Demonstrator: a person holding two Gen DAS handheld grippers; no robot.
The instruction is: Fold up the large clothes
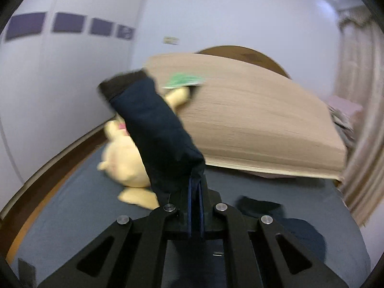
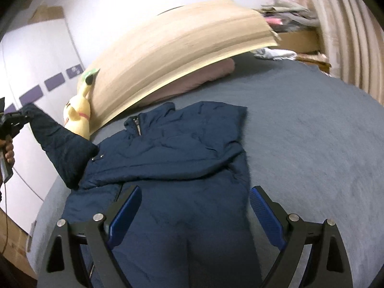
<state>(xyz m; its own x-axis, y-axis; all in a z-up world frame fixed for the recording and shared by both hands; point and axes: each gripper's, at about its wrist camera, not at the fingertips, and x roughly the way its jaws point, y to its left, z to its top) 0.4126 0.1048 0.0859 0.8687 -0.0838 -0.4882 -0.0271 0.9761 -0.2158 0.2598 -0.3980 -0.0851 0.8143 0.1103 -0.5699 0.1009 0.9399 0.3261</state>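
Navy zip-up jacket [image 2: 172, 148] spread flat on the grey bed [image 2: 312, 144], one sleeve [image 2: 60, 144] lifted off to the side. Left tool [image 1: 195, 192] clenched on that sleeve's cuff end. Right tool [image 2: 194, 206] released, jaws wide above the jacket's lower half. Yellow plush toy [image 2: 78, 117] leaning against the wooden headboard [image 2: 180, 48].

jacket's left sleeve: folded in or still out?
Out, not yet folded. The left gripper is shut on the sleeve near its cuff and holds it raised off the bed, away from the jacket body.
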